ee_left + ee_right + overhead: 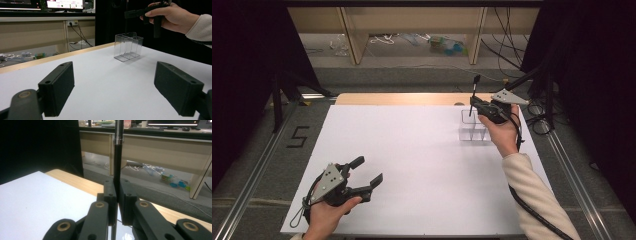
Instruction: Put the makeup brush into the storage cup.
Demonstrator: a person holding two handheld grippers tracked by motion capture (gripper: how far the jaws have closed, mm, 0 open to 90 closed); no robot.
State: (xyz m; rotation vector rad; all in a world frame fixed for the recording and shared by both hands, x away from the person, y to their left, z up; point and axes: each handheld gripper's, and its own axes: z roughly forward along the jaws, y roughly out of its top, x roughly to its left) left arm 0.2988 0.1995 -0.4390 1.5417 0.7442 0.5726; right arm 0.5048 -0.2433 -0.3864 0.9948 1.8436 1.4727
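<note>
A thin black stick with a silver band (117, 162) stands upright between the jaws of my right gripper (117, 192), which is shut on it. From the high view, the right gripper (473, 104) holds the stick (474, 90) just above a clear divided box (474, 131) at the table's far right. My left gripper (369, 170) rests low over the front left of the white table top (412, 150), jaws wide open with nothing between them. The left gripper view shows its two pads (60, 87) apart, with the clear box (128, 46) and the right gripper (128, 14) beyond.
A wooden strip (402, 98) runs along the table's far edge. Behind it, cables and small items (447, 45) lie on the floor under wooden desks. Black stands and curtains flank both sides. A "5" (298, 136) is marked on the floor at left.
</note>
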